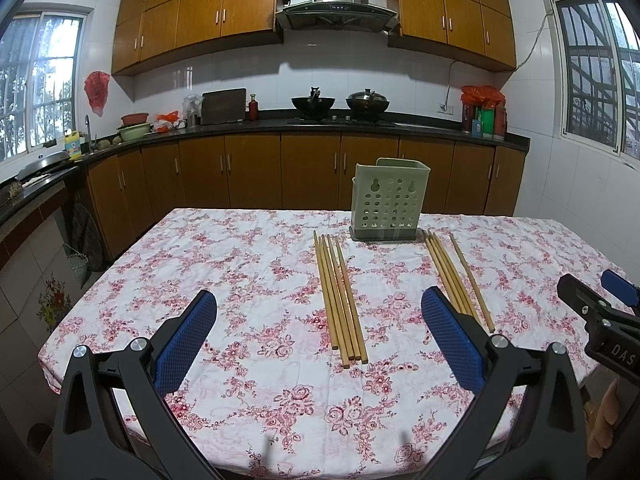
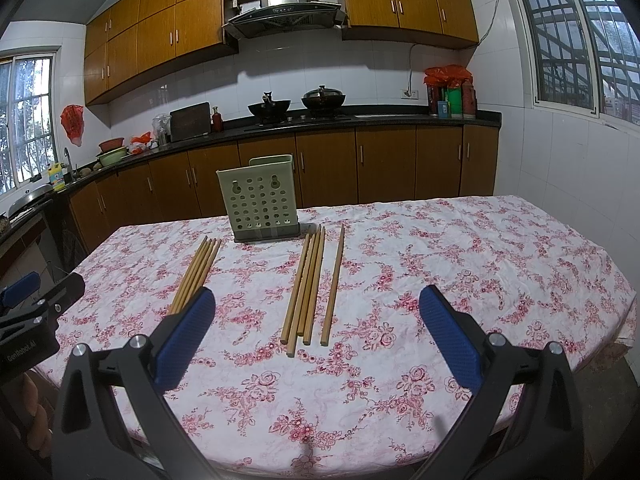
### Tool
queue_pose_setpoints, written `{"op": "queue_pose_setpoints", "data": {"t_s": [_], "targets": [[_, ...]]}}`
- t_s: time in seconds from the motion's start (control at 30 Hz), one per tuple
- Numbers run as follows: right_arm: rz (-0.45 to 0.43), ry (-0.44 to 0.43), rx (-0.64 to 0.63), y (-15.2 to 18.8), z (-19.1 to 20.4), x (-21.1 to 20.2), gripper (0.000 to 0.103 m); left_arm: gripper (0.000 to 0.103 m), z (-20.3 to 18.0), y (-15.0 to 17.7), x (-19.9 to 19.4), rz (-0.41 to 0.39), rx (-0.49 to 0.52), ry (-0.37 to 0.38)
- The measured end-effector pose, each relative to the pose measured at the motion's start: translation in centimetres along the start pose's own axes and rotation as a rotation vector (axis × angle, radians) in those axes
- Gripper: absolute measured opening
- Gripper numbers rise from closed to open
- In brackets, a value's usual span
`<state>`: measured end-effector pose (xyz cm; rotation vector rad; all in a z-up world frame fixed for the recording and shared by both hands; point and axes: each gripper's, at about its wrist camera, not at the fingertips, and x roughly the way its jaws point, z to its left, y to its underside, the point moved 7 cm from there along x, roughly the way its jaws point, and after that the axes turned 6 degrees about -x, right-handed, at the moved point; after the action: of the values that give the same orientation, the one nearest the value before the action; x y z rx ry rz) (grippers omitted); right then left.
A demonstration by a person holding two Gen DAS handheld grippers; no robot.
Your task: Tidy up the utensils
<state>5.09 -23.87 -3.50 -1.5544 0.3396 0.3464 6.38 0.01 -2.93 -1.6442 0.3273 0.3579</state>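
Chopsticks (image 1: 340,300) beside "DAS"-marked right gripper (image 1: 600,292)

Daylight enters from the barred window (image 1: 600,80) on the right and the window (image 1: 38,80) on the left; both panes are blown out to pale white-blue, with detail outside washed out; the room between them is evenly but softly lit — neither view is dim. The white wall tiles (image 2: 280,76) carry a cool sheen, with dark shadow under the upper cabinets (image 1: 192,20); the green utensil holder (image 2: 262,200) throws only a faint shadow on the floral tablecloth (image 2: 440,260). Fisheye bending is strong — cabinet lines and the table edge bow, and the corners fall to black vignette; the centre is sharp, the nearest edges slightly soft.
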Motion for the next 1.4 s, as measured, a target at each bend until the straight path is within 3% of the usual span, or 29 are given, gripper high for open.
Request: {"op": "queue_pose_setpoints", "data": {"t_s": [0.87,1.13,1.2,1.33,1.4], "targets": [[0.002,0.001,0.002,0.1,-0.1,0.2,0.099,0.101,0.4,0.6,-0.1,0.009,-0.002,-0.007],[0.088,-0.004,0.041,0.9,-1.3,3.1,0.099,0.101,1.6,1.3,2.5,0.079,-0.02,-0.043],[0.125,0.011,0.041,1.0,-1.7,4.6,0.096,0.101,2.1,0.9,3.6,0.107,-0.028,-0.052],[0.218,0.011,0.05,1.2,-2.5,8.4,0.076,0.098,2.8,0.6,6.1,0.153,-0.023,-0.079],[0.278,-0.013,0.077,1.4,-2.7,10.7,0.065,0.085,3.0,0.6,7.4,0.186,-0.021,-0.089]]}}
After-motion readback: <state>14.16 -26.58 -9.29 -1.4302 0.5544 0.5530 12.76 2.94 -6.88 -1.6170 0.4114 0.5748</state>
